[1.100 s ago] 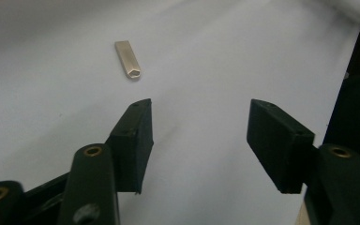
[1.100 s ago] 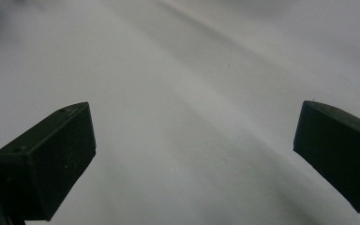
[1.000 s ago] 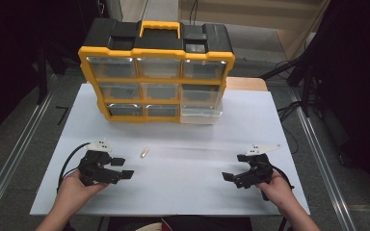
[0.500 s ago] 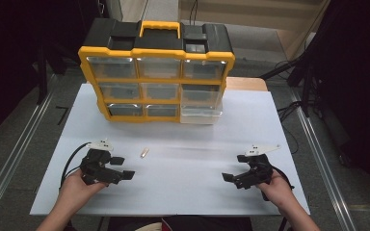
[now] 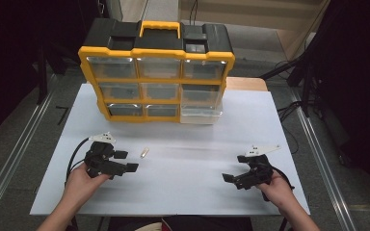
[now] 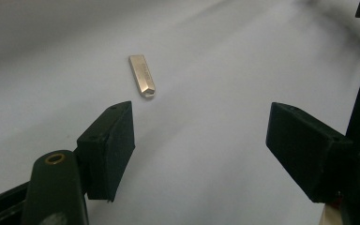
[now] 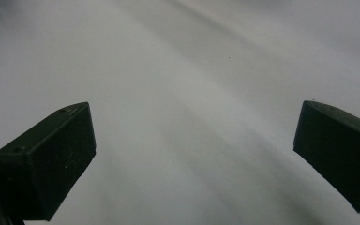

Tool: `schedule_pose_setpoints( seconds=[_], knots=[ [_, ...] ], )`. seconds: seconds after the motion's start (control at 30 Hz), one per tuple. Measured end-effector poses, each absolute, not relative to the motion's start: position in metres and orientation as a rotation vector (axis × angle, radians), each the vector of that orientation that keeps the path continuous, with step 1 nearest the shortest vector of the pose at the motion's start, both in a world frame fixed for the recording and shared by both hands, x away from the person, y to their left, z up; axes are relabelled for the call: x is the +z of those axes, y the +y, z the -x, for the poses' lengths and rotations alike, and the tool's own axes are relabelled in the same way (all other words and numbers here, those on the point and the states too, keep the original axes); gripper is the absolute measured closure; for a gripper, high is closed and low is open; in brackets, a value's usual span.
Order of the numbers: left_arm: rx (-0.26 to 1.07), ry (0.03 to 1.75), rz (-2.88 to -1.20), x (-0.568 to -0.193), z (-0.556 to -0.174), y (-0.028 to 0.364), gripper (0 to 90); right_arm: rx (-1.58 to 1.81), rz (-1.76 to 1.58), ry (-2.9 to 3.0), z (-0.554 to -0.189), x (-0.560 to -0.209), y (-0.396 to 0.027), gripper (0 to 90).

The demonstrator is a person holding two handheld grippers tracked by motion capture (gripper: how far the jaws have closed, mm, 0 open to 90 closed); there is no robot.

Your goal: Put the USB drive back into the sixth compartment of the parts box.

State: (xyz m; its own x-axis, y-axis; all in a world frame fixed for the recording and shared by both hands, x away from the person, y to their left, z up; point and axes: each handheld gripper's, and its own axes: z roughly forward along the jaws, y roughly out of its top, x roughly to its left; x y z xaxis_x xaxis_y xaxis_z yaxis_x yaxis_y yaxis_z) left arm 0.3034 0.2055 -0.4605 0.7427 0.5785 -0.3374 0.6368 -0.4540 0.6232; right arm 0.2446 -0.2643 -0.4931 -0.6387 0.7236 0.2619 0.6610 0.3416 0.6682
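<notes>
The left tool (image 5: 125,161), a black two-jaw gripper held in the person's left hand (image 5: 79,180), sits low over the white tabletop (image 5: 188,192) with its jaws spread; they have just been opening and nothing lies between them. Beyond it at the far edge stands the yellow-and-black plastic organiser with clear drawers (image 5: 156,77), well apart from both tools. The right tool (image 5: 233,179), also black, rests with its jaws wide and empty, far off to the other side. The small silver metal USB stick (image 6: 142,76) lies flat just ahead of the left tool's tips, nearer its left-hand jaw in the left gripper view than the gap's middle. Its long axis runs roughly along the tool's reach, tilted slightly. The left tool is clearly the nearer; it would probably need to shift sideways to straddle the stick.
</notes>
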Motion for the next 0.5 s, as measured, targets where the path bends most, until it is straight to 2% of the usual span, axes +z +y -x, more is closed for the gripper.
schedule_pose_setpoints(
  seconds=[0.5],
  knots=[
    [-0.041,0.906,-2.199,-0.453,-0.322,0.190,22.9,1.190,-1.294,2.504,-0.244,-0.493,-0.265,0.0]
  ],
)
